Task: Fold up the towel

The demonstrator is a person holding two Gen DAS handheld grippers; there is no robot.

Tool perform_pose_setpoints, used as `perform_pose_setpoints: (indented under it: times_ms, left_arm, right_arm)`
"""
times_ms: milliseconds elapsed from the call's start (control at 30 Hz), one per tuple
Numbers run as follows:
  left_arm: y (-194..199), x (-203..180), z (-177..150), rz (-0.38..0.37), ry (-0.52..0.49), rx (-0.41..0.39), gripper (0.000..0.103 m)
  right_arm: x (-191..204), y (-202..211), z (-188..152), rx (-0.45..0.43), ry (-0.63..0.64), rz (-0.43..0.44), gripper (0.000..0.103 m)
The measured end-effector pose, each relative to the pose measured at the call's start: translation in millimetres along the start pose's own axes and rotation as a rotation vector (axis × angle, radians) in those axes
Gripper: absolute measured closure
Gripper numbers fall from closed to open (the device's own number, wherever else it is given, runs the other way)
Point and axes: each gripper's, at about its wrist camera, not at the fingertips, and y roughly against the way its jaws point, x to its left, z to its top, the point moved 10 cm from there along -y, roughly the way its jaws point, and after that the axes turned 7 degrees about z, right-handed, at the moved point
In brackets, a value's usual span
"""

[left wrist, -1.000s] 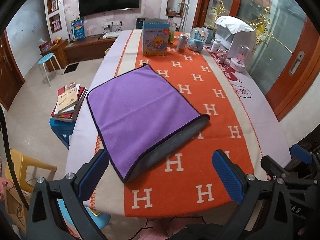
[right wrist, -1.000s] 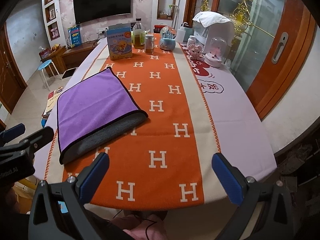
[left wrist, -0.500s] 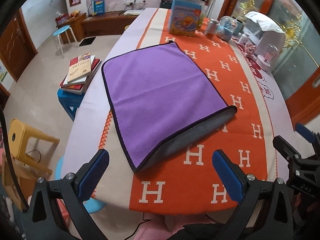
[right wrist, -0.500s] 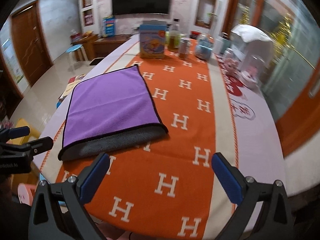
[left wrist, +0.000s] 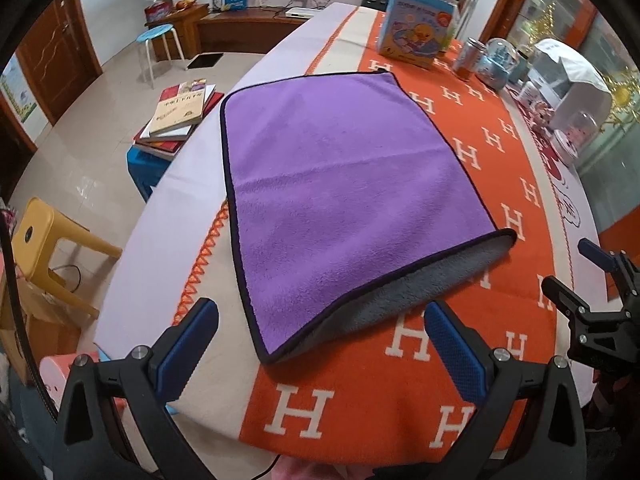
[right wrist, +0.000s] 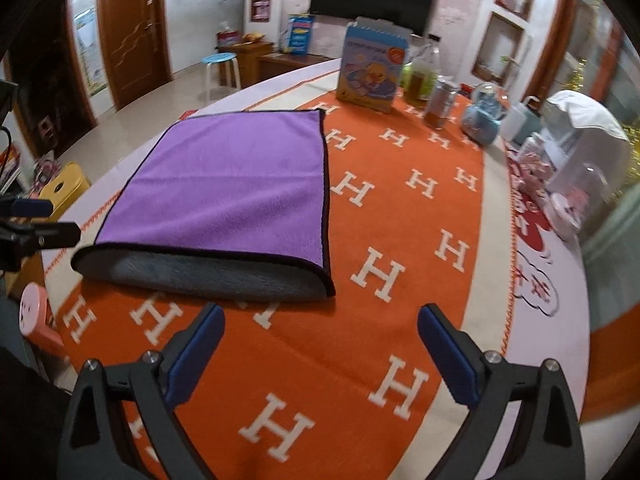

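Note:
A purple towel [left wrist: 344,184] with a grey underside and dark edging lies folded in half on the orange H-patterned table cover [left wrist: 400,396]. Its grey lower layer sticks out along the near edge. My left gripper [left wrist: 320,324] is open and empty, just above the towel's near corner. In the right wrist view the towel [right wrist: 232,184] lies left of centre. My right gripper [right wrist: 320,328] is open and empty, just short of the towel's near right corner. The left gripper also shows at the left edge of the right wrist view [right wrist: 24,220], and the right gripper at the right edge of the left wrist view [left wrist: 592,280].
A blue picture box [right wrist: 372,68], a bottle [right wrist: 420,72], a can [right wrist: 440,100], a snow globe [right wrist: 482,116] and white appliances [right wrist: 580,140] stand along the far and right side. Books on a blue stool [left wrist: 176,120] and a yellow stool [left wrist: 44,240] stand left of the table.
Both grippers have moved forward and down toward the towel's near edge. The right wrist view has swung left. The towel has not moved.

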Motion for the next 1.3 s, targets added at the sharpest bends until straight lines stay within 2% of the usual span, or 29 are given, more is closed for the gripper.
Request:
perform_pose_setpoints:
  times_ms: [233,467,567,633,800,1033,1300]
  left_arm:
    - [-31.7,6.5,-13.8,0.033,0.044,0.040,0.001]
    - [-53.5,8.0,-21.7,0.038,0.082,0.080,0.011]
    - [-58.4,5.8,-22.4,0.026,0.083,0.089,0.022]
    - [-61.8,3.3,-22.2,0.020,0.084,0.096,0.036]
    - [-64.9,-0.8,-20.2,-0.014,0.106,0.102,0.048]
    - [-64.8,4.1,-20.0,-0.046,0.142,0.111,0.076]
    - [-65.1,-0.7,-21.0,-0.073,0.137,0.124,0.091]
  right_arm:
    - [-9.1,-32.0,-1.3,0.005,0.028,0.057,0.016]
    - [-7.6,-58.6,-3.4,0.036,0.044,0.105,0.033]
    - [-6.8,-65.1,-4.1,0.045,0.048,0.115,0.039]
    - [-6.8,-68.8,-3.8,0.048,0.049,0.119,0.044]
    - [-5.6,-72.5,-2.9,0.049,0.058,0.123,0.053]
    - [-0.3,-73.1,-0.6,0.050,0.079,0.139,0.073]
    - [-5.9,-72.5,1.6,0.051,0.076,0.104,0.093]
